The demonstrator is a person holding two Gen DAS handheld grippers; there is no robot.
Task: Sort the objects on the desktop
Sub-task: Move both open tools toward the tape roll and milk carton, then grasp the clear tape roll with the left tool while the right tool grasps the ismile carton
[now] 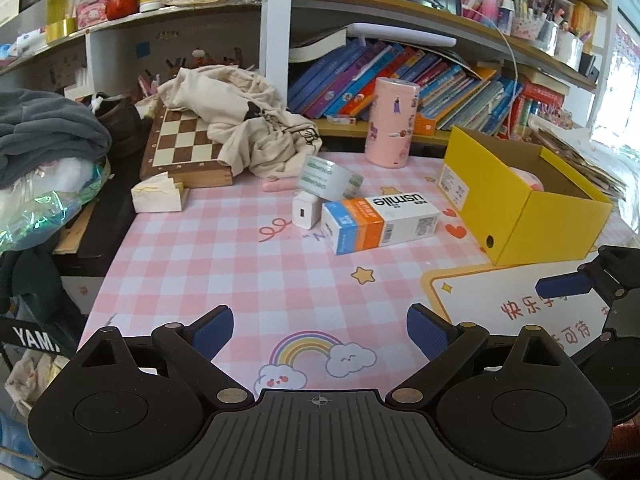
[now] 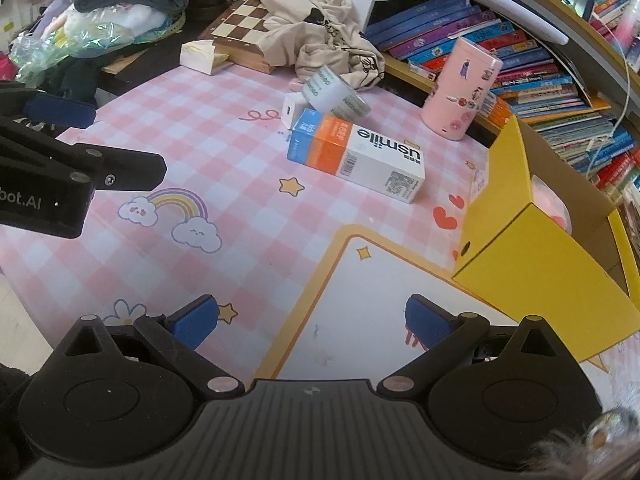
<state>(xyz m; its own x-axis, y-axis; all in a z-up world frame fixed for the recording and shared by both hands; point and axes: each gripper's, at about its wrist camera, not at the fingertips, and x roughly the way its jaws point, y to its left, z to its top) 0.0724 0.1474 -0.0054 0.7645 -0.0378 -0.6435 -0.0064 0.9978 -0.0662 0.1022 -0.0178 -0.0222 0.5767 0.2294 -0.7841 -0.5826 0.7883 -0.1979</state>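
One white-orange-blue usmile box point(image 1: 380, 220), flat.

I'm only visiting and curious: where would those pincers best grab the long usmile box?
Probably across the middle of the usmile box, coming down from above with the jaws closing on its two long sides. It lies flat on the mat, and that span is its narrow one. The charger and tape roll crowd its blue end.
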